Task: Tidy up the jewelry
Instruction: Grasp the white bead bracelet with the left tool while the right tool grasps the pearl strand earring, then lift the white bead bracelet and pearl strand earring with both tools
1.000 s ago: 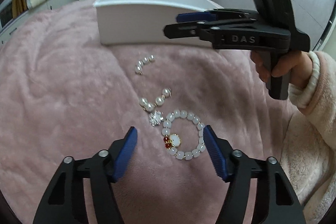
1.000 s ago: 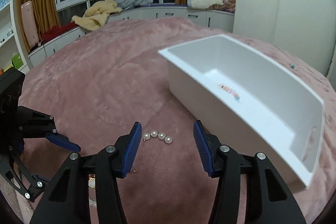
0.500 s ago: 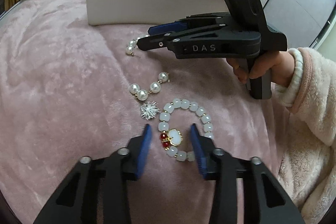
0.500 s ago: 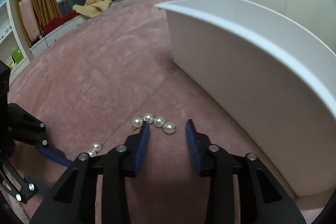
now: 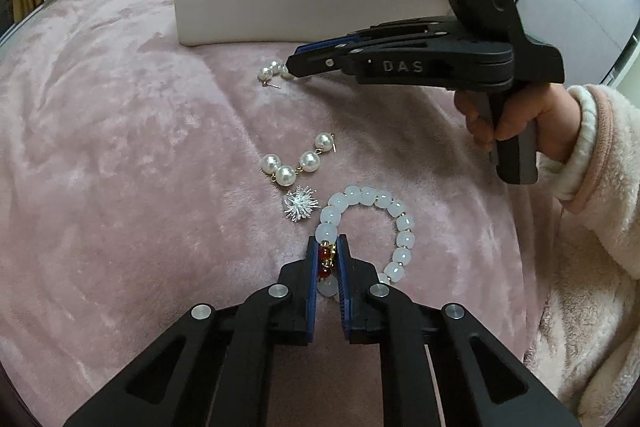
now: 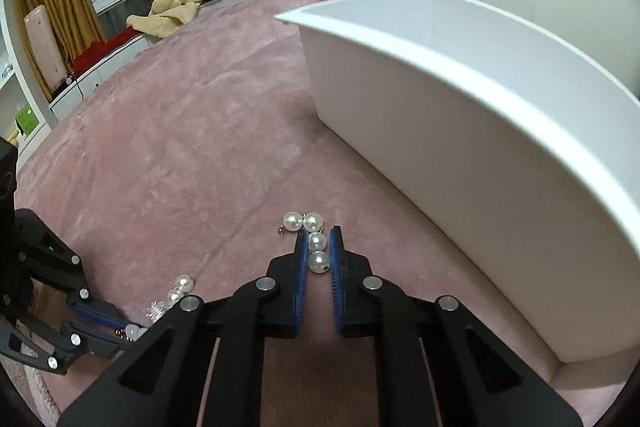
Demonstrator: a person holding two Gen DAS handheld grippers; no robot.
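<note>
Round glossy pearls (image 6: 316,243) sit between ribbed tool (image 6: 319,243) pads.

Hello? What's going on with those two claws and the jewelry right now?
Left gripper shut on bracelet. Right gripper shut on pearl earring. White box beside, path clear.

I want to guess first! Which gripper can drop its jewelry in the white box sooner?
Probably the right gripper: it pinches the short pearl strand right beside the white rectangular box. The left gripper pinches the white bead bracelet farther away.
</note>
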